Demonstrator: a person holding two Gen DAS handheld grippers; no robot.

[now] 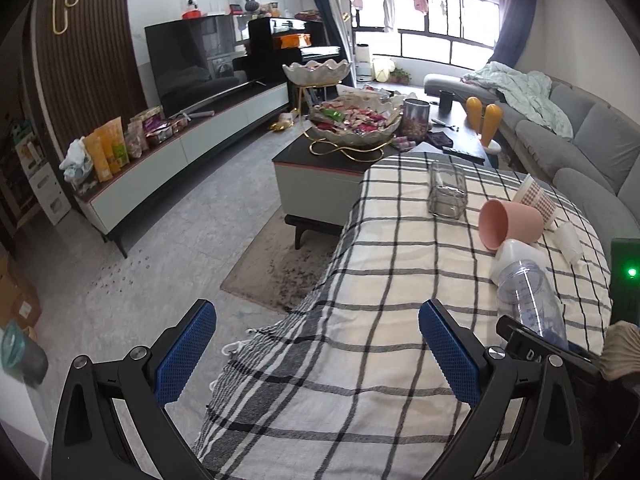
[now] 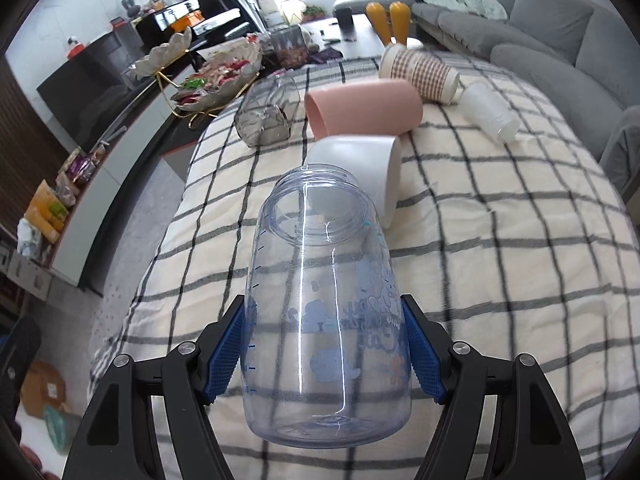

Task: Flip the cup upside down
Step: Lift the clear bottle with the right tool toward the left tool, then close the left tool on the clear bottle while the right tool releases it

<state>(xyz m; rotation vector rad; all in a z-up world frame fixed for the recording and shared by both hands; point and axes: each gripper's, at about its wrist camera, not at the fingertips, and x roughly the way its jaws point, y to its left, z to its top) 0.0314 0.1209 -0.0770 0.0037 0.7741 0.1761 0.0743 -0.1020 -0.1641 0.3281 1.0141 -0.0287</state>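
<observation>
Right gripper (image 2: 325, 344): clamped on the clear bottle (image 2: 326, 320), mouth pointing far.
Left gripper (image 1: 318, 354): spread wide, holding nothing, over the checked cloth (image 1: 400, 280).

We find the clear cup (image 2: 324, 312) lying between the pads of the right gripper (image 2: 325, 350), mouth pointing away over the checked cloth (image 2: 500, 280); just beyond its mouth lies the white cup (image 2: 360, 160); behind that the pink cup (image 2: 364, 108); the glass jar (image 2: 266, 116) to its left; the patterned cup (image 2: 420, 70) behind and right.
</observation>
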